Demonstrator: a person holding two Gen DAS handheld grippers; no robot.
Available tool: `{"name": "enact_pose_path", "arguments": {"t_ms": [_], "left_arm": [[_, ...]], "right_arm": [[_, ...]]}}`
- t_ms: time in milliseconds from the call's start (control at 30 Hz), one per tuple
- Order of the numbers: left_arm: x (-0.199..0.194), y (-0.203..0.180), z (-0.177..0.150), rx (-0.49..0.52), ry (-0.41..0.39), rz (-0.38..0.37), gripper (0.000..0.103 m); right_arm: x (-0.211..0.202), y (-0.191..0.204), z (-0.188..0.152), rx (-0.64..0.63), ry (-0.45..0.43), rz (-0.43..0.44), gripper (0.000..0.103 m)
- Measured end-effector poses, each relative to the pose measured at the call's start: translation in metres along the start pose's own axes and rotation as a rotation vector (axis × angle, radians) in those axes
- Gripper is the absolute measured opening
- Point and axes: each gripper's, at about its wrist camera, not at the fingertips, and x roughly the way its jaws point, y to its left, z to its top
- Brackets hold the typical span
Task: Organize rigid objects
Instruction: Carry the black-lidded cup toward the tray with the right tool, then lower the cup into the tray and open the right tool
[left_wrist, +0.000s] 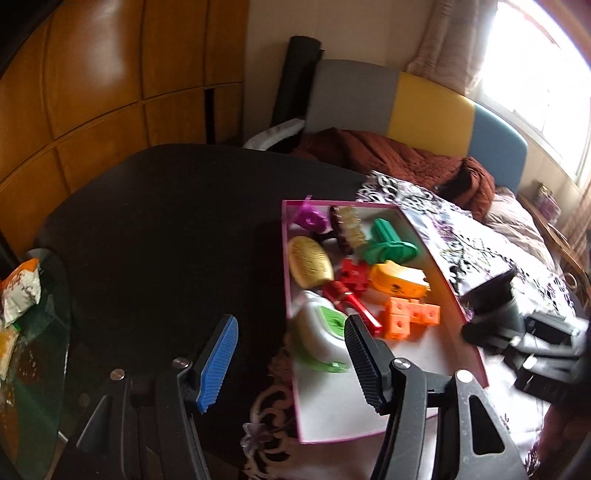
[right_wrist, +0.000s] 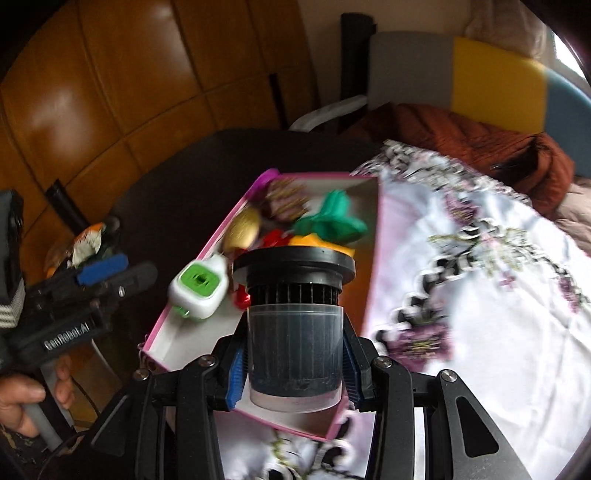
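My right tool (right_wrist: 293, 373) pinches a black-capped cylindrical filter (right_wrist: 294, 325) above the near end of the pink box (right_wrist: 372, 258) — a grip only the right wrist view shows clearly. From the left wrist view I see my left tool (left_wrist: 291, 363) spread and empty beside the box, whose toys — green-topped white case (left_wrist: 321, 332), orange blocks (left_wrist: 408, 315) — lie sharp.

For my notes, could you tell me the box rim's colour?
Pink box rim, clearest in the left wrist view.
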Motion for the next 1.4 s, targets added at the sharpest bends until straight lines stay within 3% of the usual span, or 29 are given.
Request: {"name": "enact_pose_path", "arguments": {"t_ms": [233,433,567,600,833,1100,1400], "left_arm": [[0.004,0.009,-0.004,-0.013,0.012,0.012,0.061],[0.008,0.009,-0.004,-0.014,0.018,0.005,0.061],[0.008,0.007,-0.004,-0.011,0.02,0.001,0.061],[0.008,0.007,-0.004,-0.011,0.019,0.001,0.061],[0.003,0.008,-0.003,-0.015,0.01,0.004,0.061],[0.003,0.005,-0.004,0.002,0.015,0.015,0.061],[-0.01,-0.001,-0.003,0.013,-0.042,0.045,0.061]], "right_arm": [[0.047,0.018,-0.011,-0.025,0.11,0.016,0.044],[0.044,0.01,-0.018,0.04,0.099,0.05,0.055],[0.036,0.009,-0.02,0.054,0.076,0.054,0.053],[0.034,0.011,-0.02,0.044,0.063,0.047,0.044],[0.045,0.035,-0.012,-0.022,0.079,0.105,0.044],[0.053,0.041,-0.011,-0.024,0.099,0.089,0.044],[0.032,0.032,-0.013,0.018,0.043,0.082,0.068]]}}
